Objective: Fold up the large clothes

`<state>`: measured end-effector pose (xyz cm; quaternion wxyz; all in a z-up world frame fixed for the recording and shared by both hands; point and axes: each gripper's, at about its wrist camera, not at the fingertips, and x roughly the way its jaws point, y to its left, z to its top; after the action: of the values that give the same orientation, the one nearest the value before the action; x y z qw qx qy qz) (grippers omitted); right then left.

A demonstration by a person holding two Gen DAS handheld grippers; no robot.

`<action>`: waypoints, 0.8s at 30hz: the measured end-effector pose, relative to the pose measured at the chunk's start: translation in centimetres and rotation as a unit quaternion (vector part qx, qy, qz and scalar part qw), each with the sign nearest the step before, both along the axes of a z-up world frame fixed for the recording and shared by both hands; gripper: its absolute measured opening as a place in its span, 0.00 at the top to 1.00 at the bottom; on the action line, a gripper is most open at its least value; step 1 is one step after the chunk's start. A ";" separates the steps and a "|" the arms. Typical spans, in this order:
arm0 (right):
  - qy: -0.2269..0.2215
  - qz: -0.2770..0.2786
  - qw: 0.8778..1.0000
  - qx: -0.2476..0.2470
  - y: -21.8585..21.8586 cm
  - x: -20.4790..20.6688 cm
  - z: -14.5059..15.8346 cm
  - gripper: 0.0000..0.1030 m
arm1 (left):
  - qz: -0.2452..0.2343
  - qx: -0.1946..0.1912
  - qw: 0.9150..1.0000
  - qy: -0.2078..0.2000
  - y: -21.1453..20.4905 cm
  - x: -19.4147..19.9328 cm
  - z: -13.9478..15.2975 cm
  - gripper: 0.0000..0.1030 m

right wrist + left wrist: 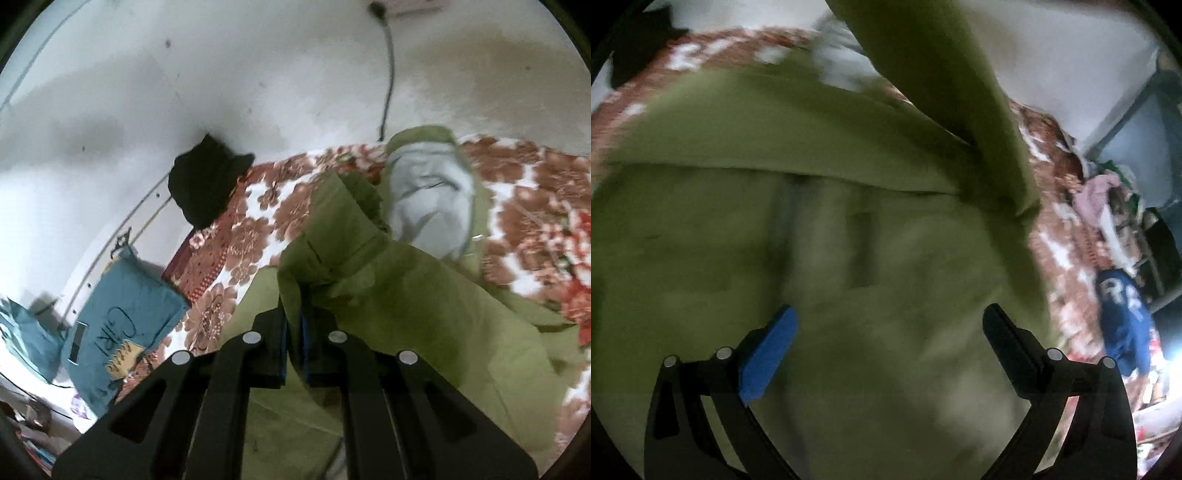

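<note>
1 green garment (424,295); right tool (293,343) clamps fold

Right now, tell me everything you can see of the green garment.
The green garment is olive, soft cloth with a pale grey lining showing at its far end. It lies spread on the flowered bedspread, creased and partly folded over itself. The right gripper is shut on a bunched edge and lifts it. The left gripper hangs open above the flat part, not touching it.
</note>
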<state>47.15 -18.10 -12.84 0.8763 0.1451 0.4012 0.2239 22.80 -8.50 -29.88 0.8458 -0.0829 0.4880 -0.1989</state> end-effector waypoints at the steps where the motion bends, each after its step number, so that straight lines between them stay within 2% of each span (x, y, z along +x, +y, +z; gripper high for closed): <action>1: 0.003 0.000 1.000 0.000 1.5 0.2 -1.2 0.94 | 0.012 0.010 1.000 -0.001 1.9 0.0 0.2 0.05; 5: -0.004 0.003 0.999 -0.039 7.1 0.6 -5.9 0.94 | 0.078 0.052 0.996 0.009 11.7 -0.8 1.3 0.05; 8: -0.003 0.019 0.995 -0.100 11.8 0.4 -11.0 0.94 | 0.103 0.077 0.992 -0.003 16.8 -0.3 2.4 0.05; 11: -0.023 0.036 0.981 -0.187 15.4 -0.5 -15.0 0.93 | 0.121 0.094 0.988 -0.018 20.6 0.4 3.2 0.05; 13: -0.024 0.046 0.970 -0.238 17.3 -1.2 -17.0 0.88 | 0.130 0.097 0.987 -0.017 22.4 0.8 3.3 0.05; 14: -0.023 0.057 0.963 -0.261 18.4 -1.6 -17.8 0.80 | 0.134 0.099 0.986 -0.018 23.1 0.9 3.3 0.05; 15: -0.025 0.065 0.959 -0.275 19.1 -1.9 -18.4 0.56 | 0.136 0.100 0.985 -0.018 23.6 1.2 3.3 0.05; 16: -0.026 0.082 0.954 -0.287 20.1 -2.5 -18.8 0.44 | 0.136 0.102 0.985 -0.016 24.2 1.3 3.2 0.05; 17: -0.038 0.093 0.950 -0.296 20.8 -3.3 -18.7 0.25 | 0.136 0.104 0.985 -0.015 24.5 1.7 3.2 0.05; 18: -0.056 0.100 0.945 -0.307 21.5 -4.0 -18.4 0.17 | 0.137 0.103 0.985 -0.017 24.8 2.1 3.4 0.05; 21: -0.083 0.124 0.938 -0.312 22.3 -5.8 -17.6 0.14 | 0.140 0.099 0.985 -0.024 25.1 2.9 4.3 0.05; 23: -0.078 0.123 0.944 -0.296 22.1 -6.3 -16.6 0.11 | 0.141 0.099 0.985 -0.033 24.8 3.6 5.1 0.05; 24: -0.071 0.118 0.952 -0.272 21.3 -6.6 -15.6 0.10 | 0.139 0.102 0.984 -0.040 24.6 4.2 5.7 0.05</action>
<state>40.60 3.15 -28.42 0.8761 -0.1636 0.3978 0.2178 26.99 16.07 -24.15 0.8882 -0.0551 0.4551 -0.0319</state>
